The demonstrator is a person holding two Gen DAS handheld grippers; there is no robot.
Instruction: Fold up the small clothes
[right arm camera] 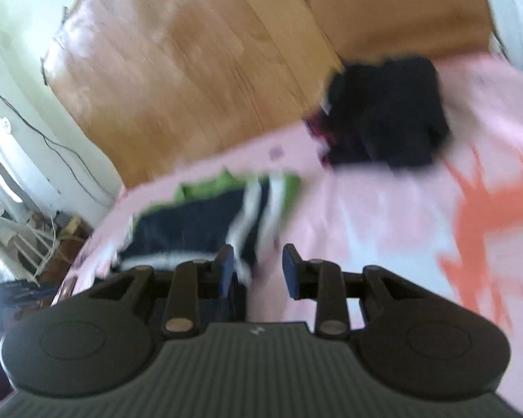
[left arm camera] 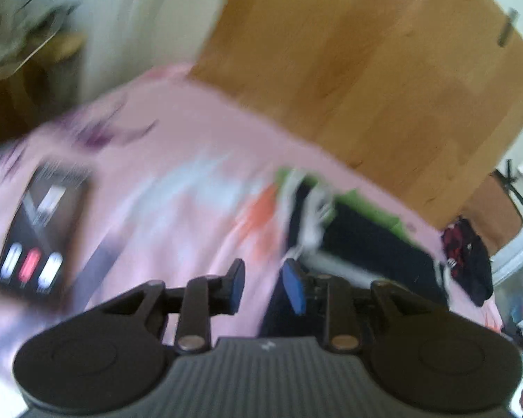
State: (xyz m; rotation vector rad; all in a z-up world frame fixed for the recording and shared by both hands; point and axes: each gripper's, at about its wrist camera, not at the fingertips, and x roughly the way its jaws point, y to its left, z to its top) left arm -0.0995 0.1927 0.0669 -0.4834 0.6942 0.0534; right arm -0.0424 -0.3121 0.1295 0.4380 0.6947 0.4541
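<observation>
A navy, white and green garment (left arm camera: 359, 237) lies on a pink bedsheet (left arm camera: 191, 146), just ahead and right of my left gripper (left arm camera: 263, 287), which is open and empty above the sheet. In the right wrist view the same garment (right arm camera: 205, 223) lies ahead and left of my right gripper (right arm camera: 258, 268), also open and empty. A dark folded garment with red print (right arm camera: 390, 115) sits farther back on the pink sheet (right arm camera: 383, 209); it also shows at the right in the left wrist view (left arm camera: 467, 261). Both views are motion-blurred.
A dark phone-like screen (left arm camera: 42, 233) lies on the sheet at left. A wooden headboard (left arm camera: 366, 69) (right arm camera: 191, 62) stands behind the bed. A white wall with a cable (right arm camera: 35, 132) and clutter are at left.
</observation>
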